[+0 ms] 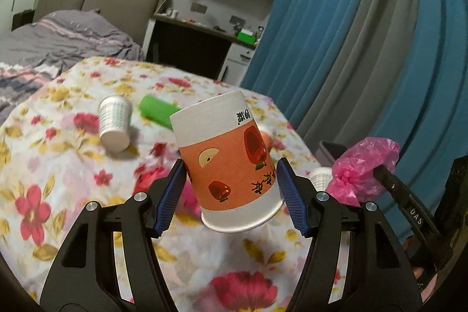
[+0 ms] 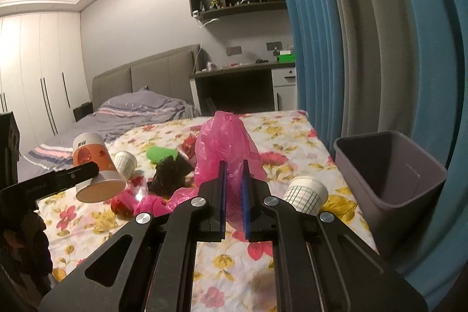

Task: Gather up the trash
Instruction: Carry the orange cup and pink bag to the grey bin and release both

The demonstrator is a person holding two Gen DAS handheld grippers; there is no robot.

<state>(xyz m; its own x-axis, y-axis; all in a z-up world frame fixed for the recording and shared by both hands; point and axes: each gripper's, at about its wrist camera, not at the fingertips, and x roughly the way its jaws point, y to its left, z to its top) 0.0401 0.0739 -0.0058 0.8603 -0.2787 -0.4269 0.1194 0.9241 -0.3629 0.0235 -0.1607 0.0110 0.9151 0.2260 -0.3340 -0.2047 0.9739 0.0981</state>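
Note:
My left gripper [image 1: 231, 180] is shut on an orange-and-white paper cup [image 1: 228, 163], held upside down and tilted above the floral tablecloth [image 1: 58, 165]; the cup also shows in the right wrist view [image 2: 95, 168]. My right gripper [image 2: 234, 180] is shut on a crumpled pink plastic bag [image 2: 226, 148], lifted above the table; the bag also shows in the left wrist view [image 1: 362, 168]. A grey bin [image 2: 389, 186] stands open at the table's right edge.
On the table lie a white checked cup [image 1: 114, 123], another by the bin [image 2: 305, 195], a green roll [image 1: 158, 110], a black tuft [image 2: 171, 174] and pink scraps [image 2: 146, 202]. Blue-grey curtains [image 2: 365, 34] hang on the right. A bed [image 2: 140, 113] is behind.

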